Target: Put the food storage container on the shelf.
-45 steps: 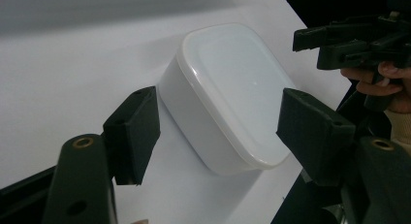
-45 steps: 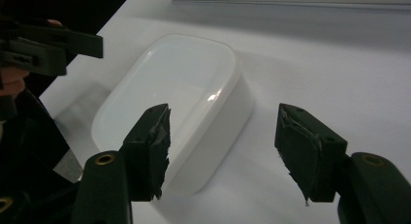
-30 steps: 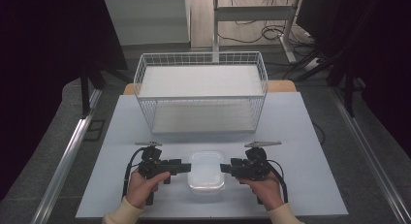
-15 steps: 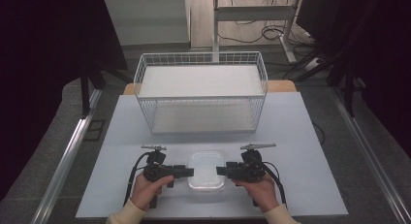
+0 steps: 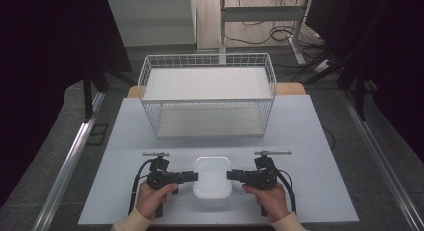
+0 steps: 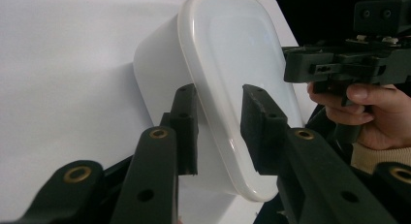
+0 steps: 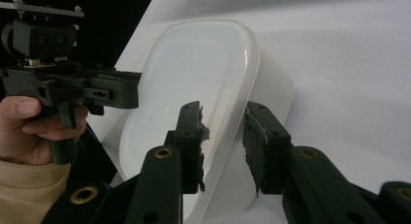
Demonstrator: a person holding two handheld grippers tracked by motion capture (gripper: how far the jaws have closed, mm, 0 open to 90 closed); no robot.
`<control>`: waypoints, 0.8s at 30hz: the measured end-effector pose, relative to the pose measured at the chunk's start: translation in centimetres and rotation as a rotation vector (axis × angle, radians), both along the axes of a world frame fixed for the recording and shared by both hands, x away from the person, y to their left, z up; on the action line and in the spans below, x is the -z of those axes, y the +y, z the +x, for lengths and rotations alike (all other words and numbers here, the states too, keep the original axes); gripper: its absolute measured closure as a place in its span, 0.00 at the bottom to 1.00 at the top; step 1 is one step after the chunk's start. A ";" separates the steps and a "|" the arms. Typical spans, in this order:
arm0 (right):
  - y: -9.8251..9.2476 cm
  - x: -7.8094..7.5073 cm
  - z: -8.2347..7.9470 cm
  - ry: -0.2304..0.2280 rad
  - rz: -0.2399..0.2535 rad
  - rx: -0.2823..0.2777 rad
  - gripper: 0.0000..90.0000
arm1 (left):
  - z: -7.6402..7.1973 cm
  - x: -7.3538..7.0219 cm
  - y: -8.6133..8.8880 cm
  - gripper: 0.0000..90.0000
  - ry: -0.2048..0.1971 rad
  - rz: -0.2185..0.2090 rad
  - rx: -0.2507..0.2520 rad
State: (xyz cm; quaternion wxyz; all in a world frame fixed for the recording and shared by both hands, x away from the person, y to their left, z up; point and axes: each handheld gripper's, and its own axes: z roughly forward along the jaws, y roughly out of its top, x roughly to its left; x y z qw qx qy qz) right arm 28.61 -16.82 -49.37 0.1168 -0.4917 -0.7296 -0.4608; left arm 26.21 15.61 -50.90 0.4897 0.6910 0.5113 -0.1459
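Since the earlier frame both hands have drawn back toward the table's near edge, jaws closing. The left gripper (image 5: 192, 177) and right gripper (image 5: 231, 175) straddle opposite rims of the white box (image 5: 212, 177), in front of the wire basket (image 5: 207, 98); actual contact cannot be confirmed. Risk: uneven pinching tilts the box.

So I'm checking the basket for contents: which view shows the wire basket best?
The high view: the whole white wire basket stands behind the lidded white container. The gripper views look at the container, not the basket.
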 end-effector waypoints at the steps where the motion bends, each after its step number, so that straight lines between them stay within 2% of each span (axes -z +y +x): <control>1: 0.0 -0.1 -0.1 -0.003 0.000 0.000 0.77 | -0.1 -0.1 0.0 0.77 -0.005 -0.002 0.001; 11: -0.9 -0.8 -0.8 -0.013 0.039 -0.014 0.86 | -1.1 -0.9 0.0 0.85 -0.069 -0.005 0.009; 13: -1.1 -1.0 -1.0 -0.025 0.036 -0.017 0.89 | -1.2 -1.0 0.1 0.88 -0.073 -0.009 0.015; 24: -1.1 -1.6 -1.5 -0.065 0.017 -0.023 0.89 | -1.6 -1.4 0.1 0.89 -0.100 -0.013 0.024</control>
